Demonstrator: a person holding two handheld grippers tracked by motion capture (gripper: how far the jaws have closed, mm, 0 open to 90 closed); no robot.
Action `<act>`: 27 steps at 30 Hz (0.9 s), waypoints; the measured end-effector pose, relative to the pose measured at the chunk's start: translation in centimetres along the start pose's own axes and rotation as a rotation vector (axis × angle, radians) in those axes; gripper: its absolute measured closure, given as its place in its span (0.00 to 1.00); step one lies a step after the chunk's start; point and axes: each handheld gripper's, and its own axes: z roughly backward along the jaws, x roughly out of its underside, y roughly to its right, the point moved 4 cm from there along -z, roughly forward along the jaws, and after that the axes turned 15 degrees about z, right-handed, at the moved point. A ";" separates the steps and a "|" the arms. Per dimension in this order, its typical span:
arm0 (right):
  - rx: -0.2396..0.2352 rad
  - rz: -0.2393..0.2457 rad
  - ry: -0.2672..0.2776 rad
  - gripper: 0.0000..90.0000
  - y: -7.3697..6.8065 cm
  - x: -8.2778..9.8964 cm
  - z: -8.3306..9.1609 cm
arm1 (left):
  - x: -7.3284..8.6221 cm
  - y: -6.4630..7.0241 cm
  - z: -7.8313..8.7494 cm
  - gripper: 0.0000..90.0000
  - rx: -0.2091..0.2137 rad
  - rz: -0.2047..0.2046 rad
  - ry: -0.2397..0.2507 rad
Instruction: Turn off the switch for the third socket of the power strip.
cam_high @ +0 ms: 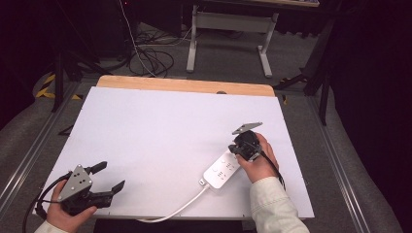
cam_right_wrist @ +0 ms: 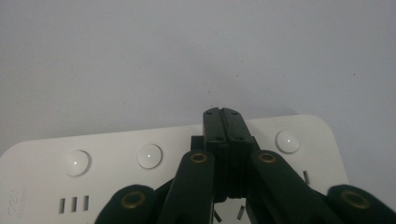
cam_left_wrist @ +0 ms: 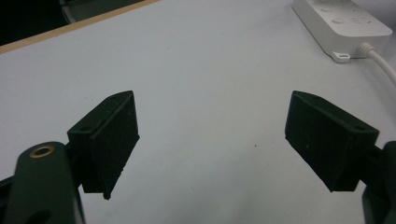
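On the white table [cam_high: 160, 126], near its front right part, a white power strip [cam_high: 222, 171] lies flat and at an angle, and its white cable [cam_high: 177, 208] runs from the near end toward the front edge of the table. The right gripper [cam_high: 245, 145] is held by the person's right hand [cam_high: 260, 162] directly above the far end of the strip and points steeply down at it. In the right gripper view the two black jaws are pressed together with no gap and nothing between them, and their tips [cam_right_wrist: 225, 116] stand over the row of round white buttons on the strip [cam_right_wrist: 159, 158], in the space between the second button [cam_right_wrist: 149, 156] and the one at the far right [cam_right_wrist: 287, 141]; if the tips really touch the strip, I cannot tell. At the front left corner of the table, well apart from the strip, the left gripper [cam_high: 108, 178] is held low by the left hand [cam_high: 65, 213]. Its jaws stand wide apart and empty, with only bare table between them in the left gripper view, where the near end of the strip [cam_left_wrist: 345, 23] shows at the upper right
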 end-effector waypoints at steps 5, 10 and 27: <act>0.001 0.005 -0.018 1.00 0.0 0.1 -0.4 | 0.0 0.0 0.0 0.20 0.000 0.000 -0.001; 0.003 0.007 -0.031 1.00 0.0 0.3 -0.6 | 0.0 0.0 0.0 0.20 -0.001 -0.001 -0.001; 0.011 0.014 -0.033 1.00 -0.2 0.5 -1.0 | 0.0 0.1 0.0 0.20 -0.002 0.002 -0.001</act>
